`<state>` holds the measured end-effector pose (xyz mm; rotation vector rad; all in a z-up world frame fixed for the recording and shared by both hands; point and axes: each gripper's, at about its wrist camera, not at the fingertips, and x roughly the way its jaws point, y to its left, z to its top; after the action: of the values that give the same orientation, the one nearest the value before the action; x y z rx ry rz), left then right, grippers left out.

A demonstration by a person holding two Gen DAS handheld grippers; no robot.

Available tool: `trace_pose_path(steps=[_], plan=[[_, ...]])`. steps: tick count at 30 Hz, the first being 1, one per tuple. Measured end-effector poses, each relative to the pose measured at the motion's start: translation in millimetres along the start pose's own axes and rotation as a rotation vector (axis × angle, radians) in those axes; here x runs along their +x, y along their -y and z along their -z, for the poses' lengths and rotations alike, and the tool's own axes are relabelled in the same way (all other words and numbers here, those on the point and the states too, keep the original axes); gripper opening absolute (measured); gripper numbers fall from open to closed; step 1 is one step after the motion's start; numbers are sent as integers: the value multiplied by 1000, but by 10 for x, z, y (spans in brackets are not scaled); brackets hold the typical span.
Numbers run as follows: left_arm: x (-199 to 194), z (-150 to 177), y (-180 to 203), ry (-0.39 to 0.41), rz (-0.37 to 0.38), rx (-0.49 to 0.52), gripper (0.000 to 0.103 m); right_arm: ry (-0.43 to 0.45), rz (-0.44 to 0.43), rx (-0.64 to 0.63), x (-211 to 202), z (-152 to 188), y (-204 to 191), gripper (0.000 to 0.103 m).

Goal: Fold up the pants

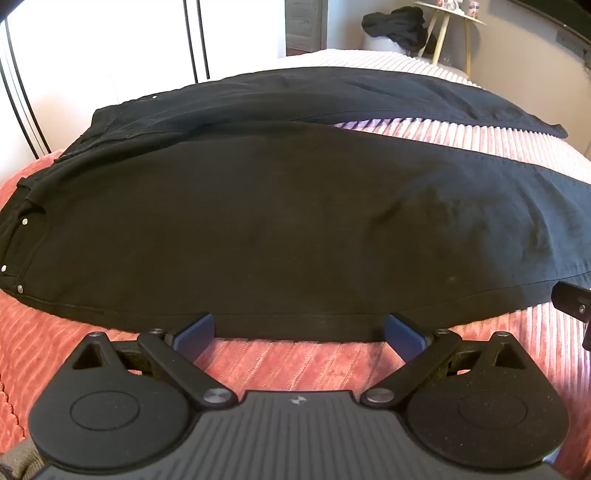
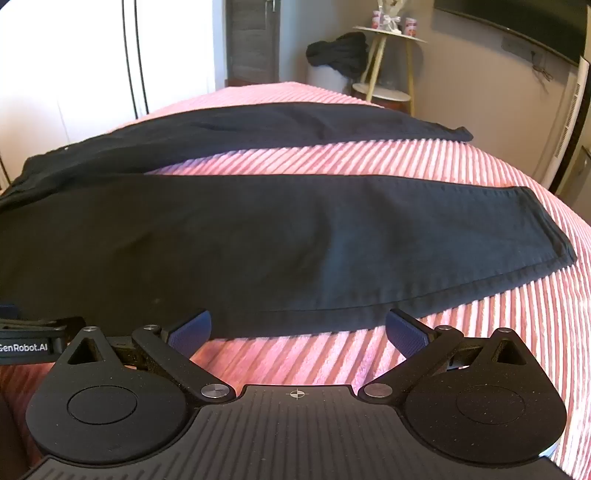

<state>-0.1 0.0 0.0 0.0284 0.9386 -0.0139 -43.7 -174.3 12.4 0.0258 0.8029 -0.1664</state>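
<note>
Black pants (image 1: 258,221) lie flat across a pink ribbed bedspread (image 1: 280,362), waistband at the left, both legs running right and split apart. My left gripper (image 1: 299,330) is open, its blue pads at the near edge of the near leg's thigh part. In the right wrist view the pants (image 2: 258,236) show both leg hems at the right. My right gripper (image 2: 299,328) is open at the near edge of the near leg, close to the fabric. The left gripper's side (image 2: 29,339) shows at the left edge of that view, and the right gripper's side (image 1: 576,302) at the right edge of the left view.
The bedspread (image 2: 480,350) extends right and toward me. Behind the bed stand a small round side table (image 2: 388,37) with small items, a dark heap of clothing (image 2: 340,51) beside it, a bright window (image 1: 110,55) at the left, and a dark screen (image 2: 517,18) on the wall.
</note>
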Motion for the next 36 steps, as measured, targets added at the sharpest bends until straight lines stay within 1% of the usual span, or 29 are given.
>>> trace_pose_path(steps=[36], plan=[[11,17,-28,-10,1,-2,99,5,-3,7,-27,-9,22,103]])
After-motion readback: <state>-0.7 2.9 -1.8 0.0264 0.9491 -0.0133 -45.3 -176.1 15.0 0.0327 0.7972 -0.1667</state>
